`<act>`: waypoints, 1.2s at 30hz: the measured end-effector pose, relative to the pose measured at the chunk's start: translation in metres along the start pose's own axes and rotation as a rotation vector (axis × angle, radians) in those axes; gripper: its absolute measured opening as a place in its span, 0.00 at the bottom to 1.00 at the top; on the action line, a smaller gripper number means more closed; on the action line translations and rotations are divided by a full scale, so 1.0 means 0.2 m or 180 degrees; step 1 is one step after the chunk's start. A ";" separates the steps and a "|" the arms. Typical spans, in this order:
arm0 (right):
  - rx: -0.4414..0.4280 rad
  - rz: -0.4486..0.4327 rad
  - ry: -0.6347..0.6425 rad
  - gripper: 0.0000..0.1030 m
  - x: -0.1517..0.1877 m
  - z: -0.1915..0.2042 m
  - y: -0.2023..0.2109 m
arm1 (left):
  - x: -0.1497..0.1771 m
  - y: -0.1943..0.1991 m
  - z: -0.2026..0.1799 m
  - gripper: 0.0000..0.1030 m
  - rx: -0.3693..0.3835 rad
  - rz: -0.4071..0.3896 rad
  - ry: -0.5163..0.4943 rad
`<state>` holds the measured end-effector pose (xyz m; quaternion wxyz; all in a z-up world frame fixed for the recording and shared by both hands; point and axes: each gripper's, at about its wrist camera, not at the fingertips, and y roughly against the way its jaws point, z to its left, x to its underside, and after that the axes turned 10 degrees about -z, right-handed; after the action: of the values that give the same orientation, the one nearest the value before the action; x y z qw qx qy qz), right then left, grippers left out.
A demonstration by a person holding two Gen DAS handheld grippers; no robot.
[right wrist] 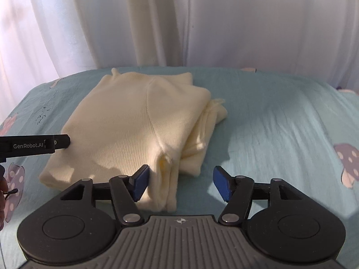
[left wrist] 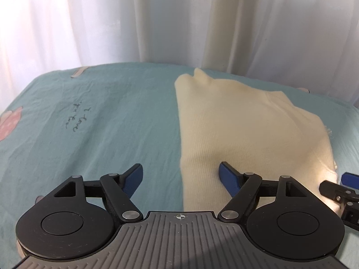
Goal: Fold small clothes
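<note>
A cream knit sweater point(left wrist: 242, 130) lies partly folded on the teal bedsheet point(left wrist: 89, 121). In the right wrist view the sweater point(right wrist: 125, 121) shows its sleeves folded in and stacked at its right side. My left gripper point(left wrist: 181, 177) is open and straddles the sweater's near left edge. My right gripper point(right wrist: 180, 183) is open over the sweater's near right corner, with nothing held. The right gripper shows at the left wrist view's right edge point(left wrist: 341, 190). The left gripper's side shows in the right wrist view point(right wrist: 36, 145).
White curtains point(right wrist: 179, 22) hang behind the bed. The sheet point(right wrist: 280, 123) has printed mushrooms point(right wrist: 346, 163) and handwriting point(left wrist: 78, 117). The bed's far edge curves below the curtains.
</note>
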<state>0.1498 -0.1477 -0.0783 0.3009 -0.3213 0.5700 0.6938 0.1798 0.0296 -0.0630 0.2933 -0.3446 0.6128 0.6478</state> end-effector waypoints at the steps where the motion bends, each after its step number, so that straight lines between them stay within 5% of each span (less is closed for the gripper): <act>1: -0.0020 0.0047 -0.0084 0.78 0.03 0.00 0.04 | 0.01 0.03 0.01 0.84 -0.0007 0.0061 0.0022; 4: -0.0109 0.0243 -0.0244 0.96 0.12 0.01 0.15 | 0.05 0.11 0.02 0.87 -0.0014 0.0210 -0.0016; 9: -0.0067 0.0539 -0.0257 0.96 0.20 0.05 0.21 | 0.14 0.29 0.00 0.94 -0.0051 0.0232 -0.0143; 27: 0.0046 0.0408 0.0137 0.96 0.06 0.34 0.28 | 0.10 0.43 -0.03 0.98 -0.0158 0.0284 -0.0333; 36: 0.0319 0.0632 0.0238 0.96 0.03 0.38 0.24 | 0.10 0.42 -0.04 0.98 -0.0137 0.0341 -0.0345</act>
<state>0.1012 -0.0815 -0.0427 0.2249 -0.2735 0.6438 0.6783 0.1015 0.0151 -0.0291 0.2835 -0.2820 0.5994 0.6933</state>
